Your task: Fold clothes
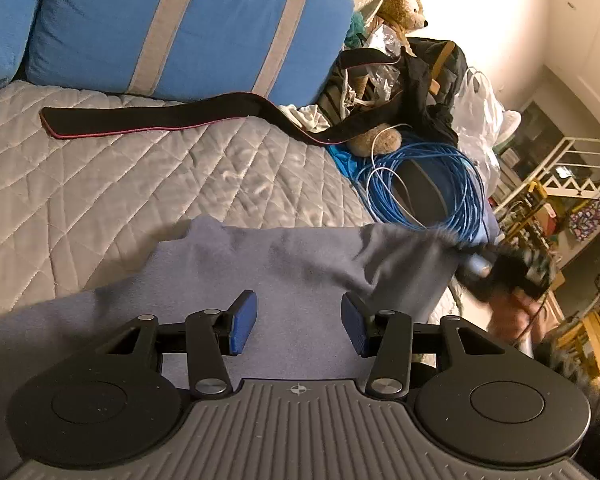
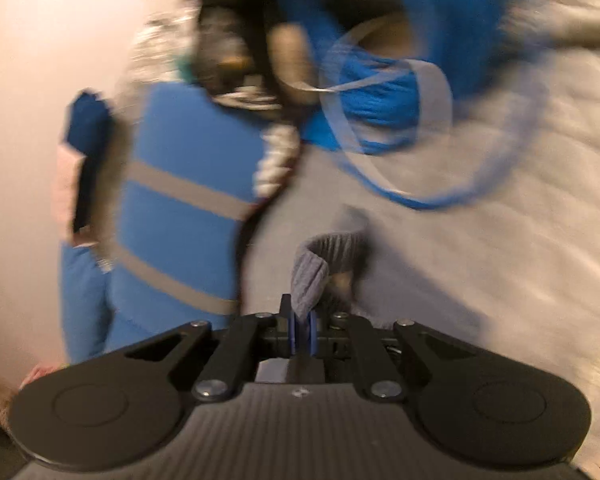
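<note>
A grey-lavender garment (image 1: 284, 264) lies spread on the quilted bed (image 1: 100, 176). My left gripper (image 1: 298, 320) hovers over its near part, open, with only flat cloth showing between the blue pads (image 1: 242, 322). At the right edge of the left wrist view, my blurred right gripper (image 1: 512, 272) lifts the garment's right end off the bed. In the blurred right wrist view, the right gripper (image 2: 302, 328) is shut on the garment's ribbed cuff (image 2: 312, 276), which sticks up from between its pads.
A blue pillow with grey stripes (image 1: 196, 28) leans at the head of the bed. A long black strap (image 1: 160, 116) lies across the quilt. A blue cable coil (image 1: 424, 188), a teddy bear (image 1: 402, 4), a black bag (image 1: 432, 76) and plastic bags crowd the right side.
</note>
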`<state>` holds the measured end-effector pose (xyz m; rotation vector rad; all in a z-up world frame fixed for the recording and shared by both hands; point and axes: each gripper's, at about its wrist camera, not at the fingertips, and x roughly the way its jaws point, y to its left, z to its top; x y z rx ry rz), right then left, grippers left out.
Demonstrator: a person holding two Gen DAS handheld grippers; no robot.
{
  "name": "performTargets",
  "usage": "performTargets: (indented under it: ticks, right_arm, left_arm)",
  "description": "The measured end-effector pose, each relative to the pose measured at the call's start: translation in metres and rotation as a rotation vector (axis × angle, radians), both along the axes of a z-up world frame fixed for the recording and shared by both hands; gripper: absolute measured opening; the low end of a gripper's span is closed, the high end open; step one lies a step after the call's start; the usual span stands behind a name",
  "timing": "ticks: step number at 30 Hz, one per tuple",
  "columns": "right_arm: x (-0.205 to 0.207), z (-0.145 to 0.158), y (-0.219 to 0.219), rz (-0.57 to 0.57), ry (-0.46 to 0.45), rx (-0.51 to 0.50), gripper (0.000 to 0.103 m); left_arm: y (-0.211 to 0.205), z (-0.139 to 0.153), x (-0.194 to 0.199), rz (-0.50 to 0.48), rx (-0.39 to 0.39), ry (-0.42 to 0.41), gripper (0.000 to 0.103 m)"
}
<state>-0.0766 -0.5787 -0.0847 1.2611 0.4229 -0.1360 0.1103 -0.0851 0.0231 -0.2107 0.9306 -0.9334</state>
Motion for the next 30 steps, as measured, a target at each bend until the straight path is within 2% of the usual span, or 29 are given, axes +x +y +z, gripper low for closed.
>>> performTargets:
  ticks: [5, 10, 11, 12, 14, 15, 17, 21, 26, 30]
  right_arm:
    - [-0.024, -0.015, 0.001, -0.041, 0.058, 0.014, 0.008]
    - [-0.027, -0.009, 0.006, -0.055, 0.126, -0.074, 0.010]
    - [-0.028, -0.009, 0.007, -0.049, 0.138, -0.094, 0.018]
    - [-0.026, -0.007, 0.007, -0.042, 0.149, -0.115, 0.033]
    - [-0.025, -0.002, 0.008, -0.024, 0.155, -0.147, 0.049]
    - [-0.027, 0.001, 0.009, -0.011, 0.145, -0.156, 0.065]
    - [-0.028, 0.012, 0.015, 0.025, 0.141, -0.199, 0.086]
    - [-0.033, 0.037, 0.036, 0.105, 0.225, -0.408, 0.092]
    - [-0.048, 0.067, 0.080, 0.213, 0.282, -0.854, 0.103]
    - [-0.057, 0.080, 0.111, 0.277, 0.275, -1.112, 0.103]
  left_arm:
    - [-0.003, -0.002, 0.000, -0.007, 0.007, -0.002, 0.045]
    - [-0.003, -0.005, -0.001, -0.004, 0.035, -0.019, 0.045]
    - [-0.003, -0.005, -0.002, -0.003, 0.044, -0.027, 0.045]
    - [-0.003, -0.006, -0.004, -0.007, 0.061, -0.045, 0.045]
    - [-0.007, -0.005, -0.013, -0.030, 0.114, -0.110, 0.045]
    - [-0.010, -0.005, -0.019, -0.049, 0.146, -0.151, 0.045]
    - [-0.019, -0.006, -0.041, -0.110, 0.223, -0.258, 0.045]
    - [-0.035, -0.015, -0.089, -0.214, 0.352, -0.443, 0.046]
    - [-0.042, -0.039, -0.138, -0.355, 0.590, -0.670, 0.046]
    - [-0.041, -0.058, -0.161, -0.455, 0.743, -0.744, 0.046]
